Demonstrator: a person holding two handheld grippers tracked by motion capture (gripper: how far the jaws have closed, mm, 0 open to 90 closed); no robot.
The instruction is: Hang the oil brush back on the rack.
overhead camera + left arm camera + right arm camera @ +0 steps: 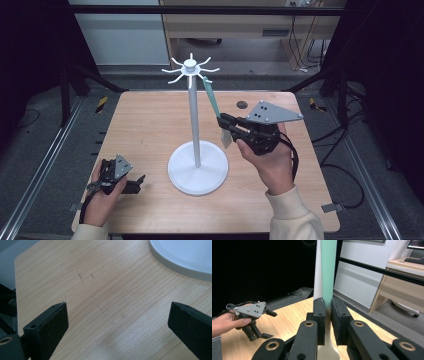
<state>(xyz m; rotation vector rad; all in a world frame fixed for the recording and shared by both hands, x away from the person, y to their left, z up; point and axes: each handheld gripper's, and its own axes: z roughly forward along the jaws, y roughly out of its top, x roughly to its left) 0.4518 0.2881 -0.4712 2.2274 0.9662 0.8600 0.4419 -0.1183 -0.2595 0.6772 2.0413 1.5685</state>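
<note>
Right gripper view put the green spatula [328,270] dead centre, a flat teal blade with a pale handle end below, standing nearly upright and pinched low down between the black jaws of the right gripper [328,321], which were closed almost fully on it. From the high view the utensil's top reached up just under the hook arms of the white rack [191,70], close beside the pole, raised off the table [150,125]. The job looked like hanging it on a hook. Doing that well called for a firm pinch, a small lift to bring the tip level with one arm, then a slow slide across without nudging the pole. The left gripper [120,179] rested near the table's edge, jaws wide apart and holding nothing.
</note>
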